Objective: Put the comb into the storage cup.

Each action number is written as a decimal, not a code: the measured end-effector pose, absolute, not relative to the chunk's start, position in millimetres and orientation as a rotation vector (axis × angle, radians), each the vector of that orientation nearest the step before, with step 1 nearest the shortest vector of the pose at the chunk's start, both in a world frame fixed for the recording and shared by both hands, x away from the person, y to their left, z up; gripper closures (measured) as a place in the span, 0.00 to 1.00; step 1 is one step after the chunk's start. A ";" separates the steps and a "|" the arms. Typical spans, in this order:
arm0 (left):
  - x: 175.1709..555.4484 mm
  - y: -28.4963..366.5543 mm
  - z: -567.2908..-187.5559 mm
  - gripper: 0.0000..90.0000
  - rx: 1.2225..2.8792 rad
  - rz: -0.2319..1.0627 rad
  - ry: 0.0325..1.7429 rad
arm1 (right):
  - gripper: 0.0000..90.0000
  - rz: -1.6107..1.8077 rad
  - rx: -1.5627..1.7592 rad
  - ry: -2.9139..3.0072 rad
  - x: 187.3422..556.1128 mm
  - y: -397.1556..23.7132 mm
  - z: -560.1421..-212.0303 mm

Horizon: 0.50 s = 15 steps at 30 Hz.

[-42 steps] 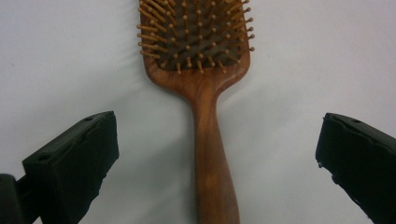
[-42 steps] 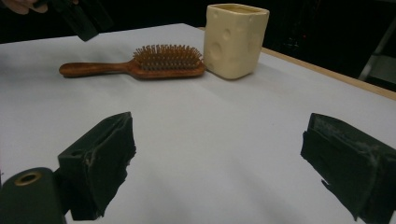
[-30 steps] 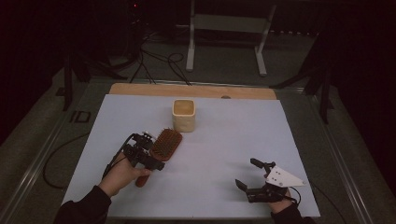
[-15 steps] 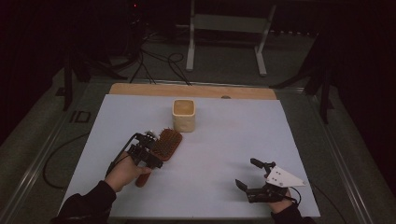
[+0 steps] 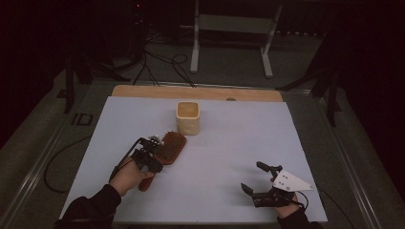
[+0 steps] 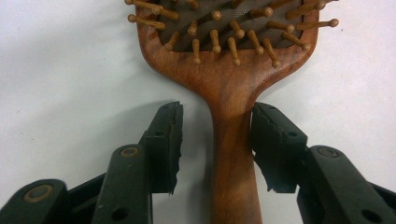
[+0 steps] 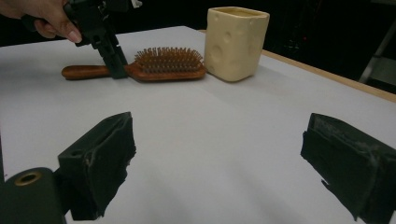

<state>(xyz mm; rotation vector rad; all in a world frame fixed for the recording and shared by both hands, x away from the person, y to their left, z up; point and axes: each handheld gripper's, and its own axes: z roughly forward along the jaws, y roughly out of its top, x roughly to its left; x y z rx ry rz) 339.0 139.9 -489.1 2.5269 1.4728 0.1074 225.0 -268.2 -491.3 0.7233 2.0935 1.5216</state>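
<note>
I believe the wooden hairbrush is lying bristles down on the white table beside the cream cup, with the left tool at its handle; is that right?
Not quite: the hairbrush lies bristles up, as the left gripper view shows. The rest holds: it is on the white table beside the cream cup, and the left tool straddles its handle.

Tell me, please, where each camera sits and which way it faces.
High view: above the person's side, looking forward and down on the table; both forearms show.
Left claw view: on the left claw, looking down at the hairbrush handle between its jaws.
Right claw view: on the right claw, looking level across the table.
Shared: hairbrush and cup.
</note>
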 end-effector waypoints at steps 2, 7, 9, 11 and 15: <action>338.1 138.4 -489.5 0.64 2.523 0.112 1.475 | 0.10 1.522 0.722 2.094 225.1 -268.1 -491.5; 334.9 135.1 -490.5 0.68 2.544 0.151 1.459 | 0.10 1.520 0.715 2.097 225.0 -267.6 -491.3; 334.4 134.2 -490.7 0.70 2.555 0.154 1.444 | 0.10 1.524 0.722 2.096 225.3 -267.5 -491.5; 334.3 132.7 -490.2 0.76 2.578 0.146 1.415 | 0.10 1.520 0.717 2.099 224.9 -267.2 -491.5; 333.2 133.8 -490.9 0.81 2.570 0.143 1.403 | 0.10 1.522 0.717 2.096 224.9 -267.6 -491.0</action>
